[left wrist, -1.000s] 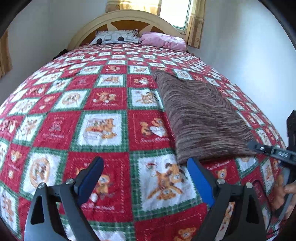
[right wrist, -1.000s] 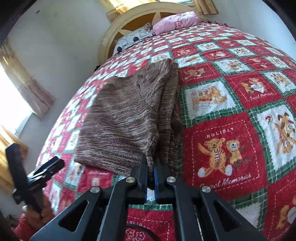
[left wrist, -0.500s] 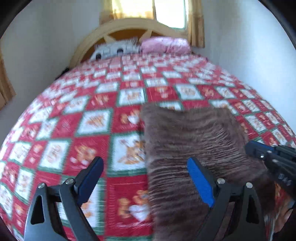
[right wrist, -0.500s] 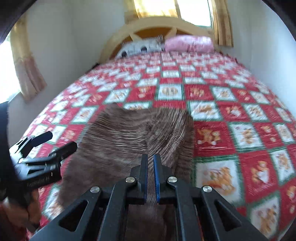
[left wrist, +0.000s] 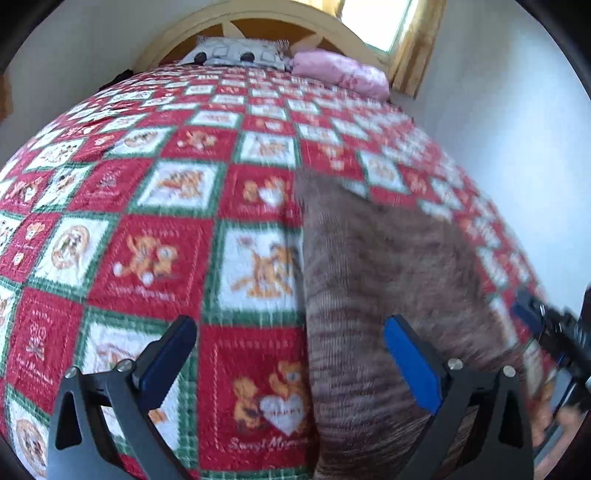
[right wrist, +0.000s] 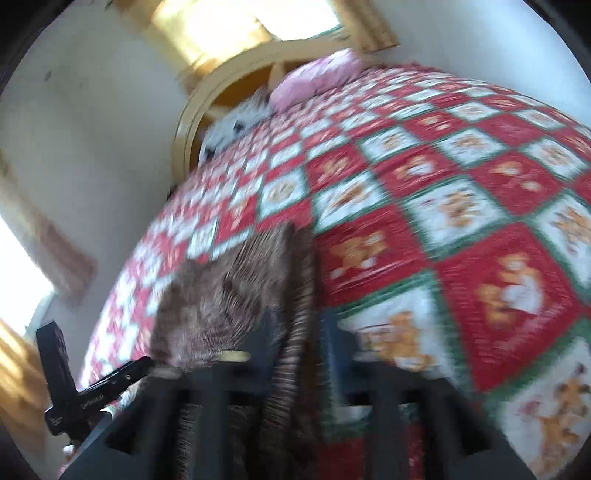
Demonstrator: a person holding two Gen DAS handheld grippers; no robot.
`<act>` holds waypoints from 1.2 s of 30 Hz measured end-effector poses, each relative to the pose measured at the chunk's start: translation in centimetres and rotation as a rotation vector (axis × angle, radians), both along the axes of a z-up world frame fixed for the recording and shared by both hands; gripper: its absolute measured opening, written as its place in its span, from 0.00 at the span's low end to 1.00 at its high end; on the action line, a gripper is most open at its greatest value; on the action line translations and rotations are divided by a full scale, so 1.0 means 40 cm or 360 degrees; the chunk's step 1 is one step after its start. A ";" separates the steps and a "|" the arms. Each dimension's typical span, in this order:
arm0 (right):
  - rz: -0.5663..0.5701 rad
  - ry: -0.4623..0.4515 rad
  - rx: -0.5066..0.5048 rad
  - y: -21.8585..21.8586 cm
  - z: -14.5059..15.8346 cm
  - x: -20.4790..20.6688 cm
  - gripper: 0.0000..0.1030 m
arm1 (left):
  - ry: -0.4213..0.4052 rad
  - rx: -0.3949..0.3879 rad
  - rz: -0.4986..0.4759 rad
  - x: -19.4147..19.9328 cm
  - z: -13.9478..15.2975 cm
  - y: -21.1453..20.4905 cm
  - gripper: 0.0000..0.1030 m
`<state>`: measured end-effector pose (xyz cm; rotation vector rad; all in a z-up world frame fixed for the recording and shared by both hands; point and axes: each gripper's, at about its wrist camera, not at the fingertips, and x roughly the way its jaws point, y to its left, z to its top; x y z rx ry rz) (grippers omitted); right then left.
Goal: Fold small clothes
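A brown striped knit garment lies folded on the red, white and green teddy-bear quilt. My left gripper hovers over the garment's left edge with its jaws opening wide and nothing pressed between them; its right finger is above the knit. My right gripper is blurred and its jaws are opening. A fold of the garment lies between them, and the pads stand off it. Each gripper shows in the other's view, the right gripper at the edge and the left gripper low down.
A grey patterned pillow and a pink pillow rest against the arched wooden headboard. A curtained window is behind. White walls flank the bed, close on the right.
The right gripper's jaws, shut on the garment's edge a second ago, have parted. The left gripper has shifted right, so the garment now lies under its right finger. Both views have swung.
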<state>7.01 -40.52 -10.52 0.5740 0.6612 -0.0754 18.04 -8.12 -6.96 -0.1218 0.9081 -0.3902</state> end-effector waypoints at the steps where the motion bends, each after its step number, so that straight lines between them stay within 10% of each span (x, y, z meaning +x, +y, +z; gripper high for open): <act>1: -0.0001 -0.0019 -0.0008 -0.006 0.003 -0.006 0.74 | 0.0016 -0.0043 0.0004 0.012 0.005 -0.001 1.00; 8: 0.0198 0.0143 -0.0031 0.044 -0.039 0.108 0.74 | 0.0336 -0.0080 -0.0095 0.098 -0.073 -0.116 1.00; 13: 0.0313 0.0259 -0.0302 0.124 -0.094 0.155 0.76 | 0.0115 0.0153 -0.0092 0.059 -0.081 -0.176 1.00; 21: 0.0380 0.0213 -0.0163 0.119 -0.098 0.161 0.43 | 0.0007 0.0175 -0.0113 0.051 -0.073 -0.189 0.86; 31: 0.0434 0.0215 -0.0098 0.124 -0.105 0.195 0.58 | 0.0006 0.0128 -0.0160 0.057 -0.074 -0.190 0.74; 36: 0.0410 0.0210 -0.0207 0.143 -0.103 0.191 0.39 | -0.0015 0.0134 -0.0184 0.056 -0.072 -0.199 0.67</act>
